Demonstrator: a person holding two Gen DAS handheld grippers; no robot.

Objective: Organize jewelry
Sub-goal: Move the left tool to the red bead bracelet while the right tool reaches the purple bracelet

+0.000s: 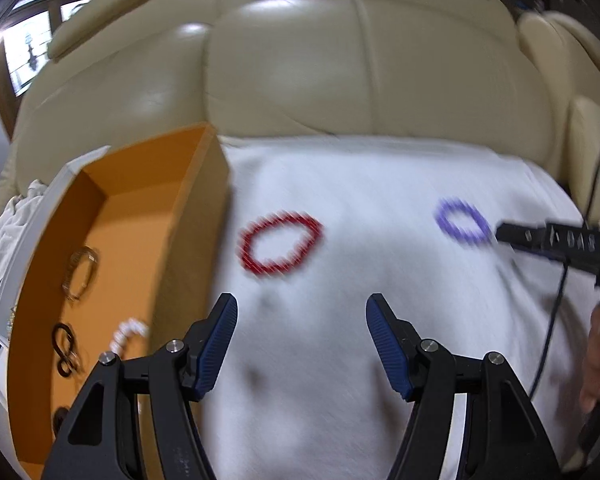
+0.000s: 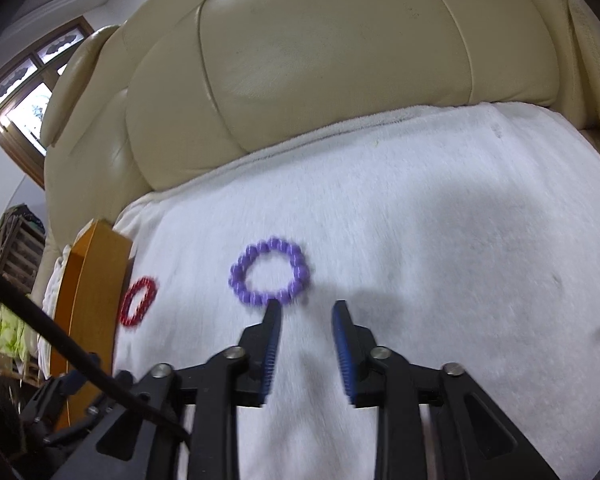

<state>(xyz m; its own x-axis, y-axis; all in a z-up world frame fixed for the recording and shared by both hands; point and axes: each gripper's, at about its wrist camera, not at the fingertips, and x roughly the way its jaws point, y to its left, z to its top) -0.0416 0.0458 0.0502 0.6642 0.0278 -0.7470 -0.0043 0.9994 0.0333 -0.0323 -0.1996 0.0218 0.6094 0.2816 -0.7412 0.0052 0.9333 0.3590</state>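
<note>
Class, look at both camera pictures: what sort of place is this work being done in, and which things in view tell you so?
Most likely a home living room. The work surface is a white towel spread over the seat of a cream leather sofa, and a wood-framed window shows behind it. An orange box holds jewelry.

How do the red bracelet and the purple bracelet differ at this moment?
The red bracelet lies close beside the orange box; the purple bracelet lies farther from it, out on the towel. The right gripper has one fingertip at the purple one's near edge; the left gripper is short of the red one. Both are beaded rings lying flat on the towel, neither gripped.
</note>
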